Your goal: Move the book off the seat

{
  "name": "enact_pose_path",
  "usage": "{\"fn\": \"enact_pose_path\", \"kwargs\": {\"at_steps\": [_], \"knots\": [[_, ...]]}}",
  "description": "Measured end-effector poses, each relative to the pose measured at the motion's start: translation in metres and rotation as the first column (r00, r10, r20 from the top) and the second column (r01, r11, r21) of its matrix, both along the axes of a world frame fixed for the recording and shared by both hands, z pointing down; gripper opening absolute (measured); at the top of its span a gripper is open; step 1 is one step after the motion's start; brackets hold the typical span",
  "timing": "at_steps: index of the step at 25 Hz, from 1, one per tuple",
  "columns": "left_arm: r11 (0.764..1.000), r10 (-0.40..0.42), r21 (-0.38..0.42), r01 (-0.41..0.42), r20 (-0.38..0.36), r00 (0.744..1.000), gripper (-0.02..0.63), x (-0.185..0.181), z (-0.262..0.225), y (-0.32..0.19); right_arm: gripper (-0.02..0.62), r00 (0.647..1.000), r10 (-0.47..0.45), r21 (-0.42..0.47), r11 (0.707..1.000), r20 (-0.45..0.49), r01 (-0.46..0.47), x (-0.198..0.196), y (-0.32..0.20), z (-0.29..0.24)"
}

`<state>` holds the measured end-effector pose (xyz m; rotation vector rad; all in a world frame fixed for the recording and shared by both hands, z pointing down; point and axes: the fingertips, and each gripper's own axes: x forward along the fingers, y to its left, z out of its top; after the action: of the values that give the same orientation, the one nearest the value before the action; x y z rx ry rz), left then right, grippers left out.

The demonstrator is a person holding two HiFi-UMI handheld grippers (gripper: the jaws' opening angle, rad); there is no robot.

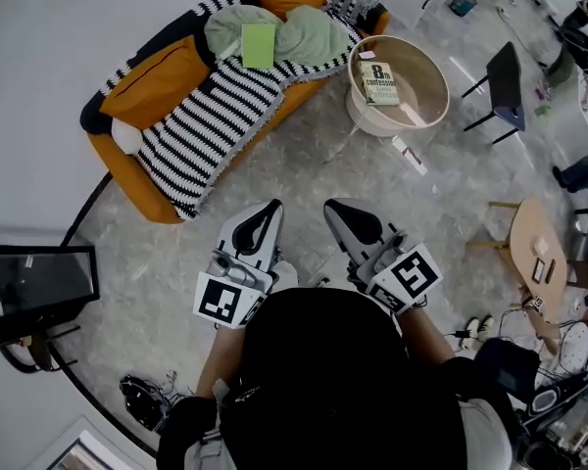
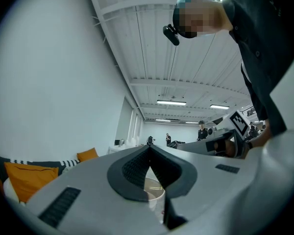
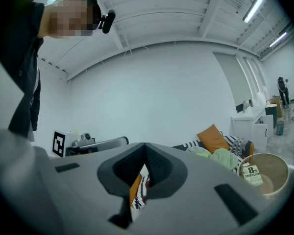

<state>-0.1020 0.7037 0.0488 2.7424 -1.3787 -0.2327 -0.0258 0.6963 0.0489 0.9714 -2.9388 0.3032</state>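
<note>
From the head view, I have both tongs held out over the grey floor. The left tongs (image 1: 265, 213) and right tongs (image 1: 345, 213) sit side by side, near each other, and each has its jaws brought together on nothing. The book (image 1: 379, 83) lies flat inside the round tub table (image 1: 426, 57), well ahead of the right tongs and a little to their right. It is off the sofa (image 1: 167, 76), which stands ahead and to the left of the left tongs. On the sofa's striped blanket (image 1: 220, 106) I see a green cloth (image 1: 309, 32) and a flat green slab (image 1: 258, 45); I cannot tell whether that slab is a book.

In the left gripper view, the jaw tips meet with nothing between them. The pale tub wall shows through the gap below them, and the right tongs are off to the right.

In the right gripper view, the jaws are closed tip to tip and empty. The book (image 3: 251, 175) sits in the tub, far ahead to the right.
</note>
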Motion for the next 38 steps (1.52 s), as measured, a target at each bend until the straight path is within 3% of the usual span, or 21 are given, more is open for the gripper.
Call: {"fn": "enact_pose_path", "kwargs": {"at_steps": [8, 14, 26, 38], "knots": [[1.0, -0.016, 0.007, 0.016, 0.002, 1.0, 0.009, -0.059, -0.002, -0.027, 0.015, 1.0, -0.018, 0.015, 1.0, -0.004, 0.018, -0.057, -0.03, -0.001], [0.999, -0.043, -0.011, 0.043, -0.013, 0.999, 0.009, -0.083, -0.001, -0.038, 0.015, 0.999, -0.032, 0.016, 0.999, -0.005, 0.033, -0.079, -0.047, -0.003], [0.998, -0.069, -0.009, 0.069, 0.011, 0.998, 0.009, -0.09, 0.001, -0.081, 0.015, 0.999, -0.047, 0.004, 0.999, 0.016, 0.047, -0.083, -0.099, 0.004], [0.996, -0.091, -0.018, 0.091, 0.036, 0.995, 0.009, -0.088, 0.004, -0.188, 0.015, 0.994, -0.086, -0.006, 0.996, 0.061, 0.086, -0.085, -0.21, 0.004]]}}
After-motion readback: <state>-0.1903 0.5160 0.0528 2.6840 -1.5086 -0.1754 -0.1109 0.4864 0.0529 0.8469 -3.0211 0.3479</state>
